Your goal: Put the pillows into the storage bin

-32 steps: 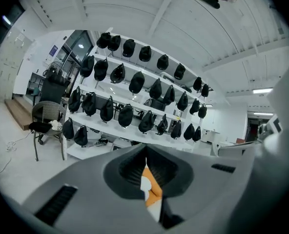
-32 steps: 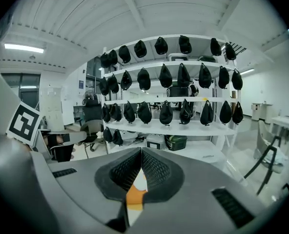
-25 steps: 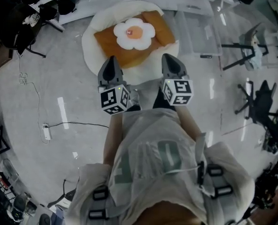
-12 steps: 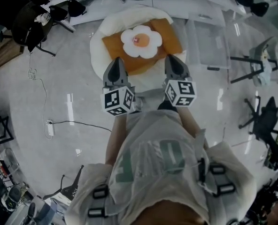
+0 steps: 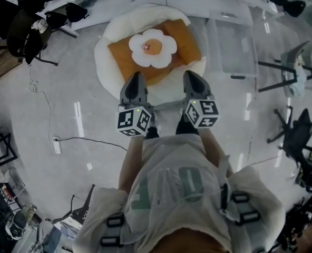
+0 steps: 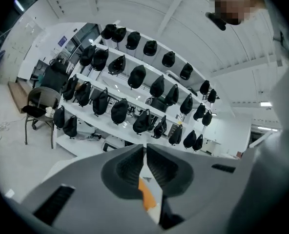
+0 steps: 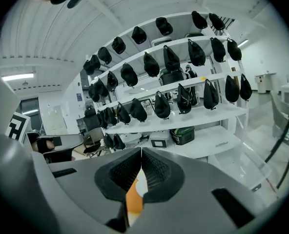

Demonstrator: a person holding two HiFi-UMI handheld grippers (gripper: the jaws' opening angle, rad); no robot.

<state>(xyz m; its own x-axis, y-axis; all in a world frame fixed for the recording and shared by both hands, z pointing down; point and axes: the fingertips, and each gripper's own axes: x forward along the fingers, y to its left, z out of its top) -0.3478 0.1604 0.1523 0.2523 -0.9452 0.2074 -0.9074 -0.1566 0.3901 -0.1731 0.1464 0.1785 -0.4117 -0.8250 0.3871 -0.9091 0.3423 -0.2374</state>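
"Grey floor [image 5: 66, 157], glossy, with strip lights mirrored in it. Any writing you can read from where you stand?"

"Only the big green letters on the person's shirt [image 5: 169, 181], and the folds break them up, so I can't make out a word. The long white shelves [image 7: 193, 116] carry rows of black bags [image 7: 164, 104], and no label there is legible."

"And the pillows?"

"All on the floor in front of the person. The biggest is a round white cushion [image 5: 111, 51]. Just right of it lies the clear bin [image 5: 232, 41], with none of them inside. On the cushion sits a square orange pillow [image 5: 122, 57], turned a little askew. On top of that is a white flower pillow [image 5: 152, 47] with rounded petals and an orange centre."

"What about the tools?"

"The left gripper [image 5: 135, 78] and right gripper [image 5: 192, 77] are held side by side in the air, tips toward the cushion's near edge. Both have their jaws pressed together with nothing caught between them. Only a sliver of orange and white shows past the pads, from below. Neither touches a pillow."

"Any markings on them?"

"Black-and-white square markers on the left cube [image 5: 133, 121] and right cube [image 5: 202, 113]. They're patterns, not words."
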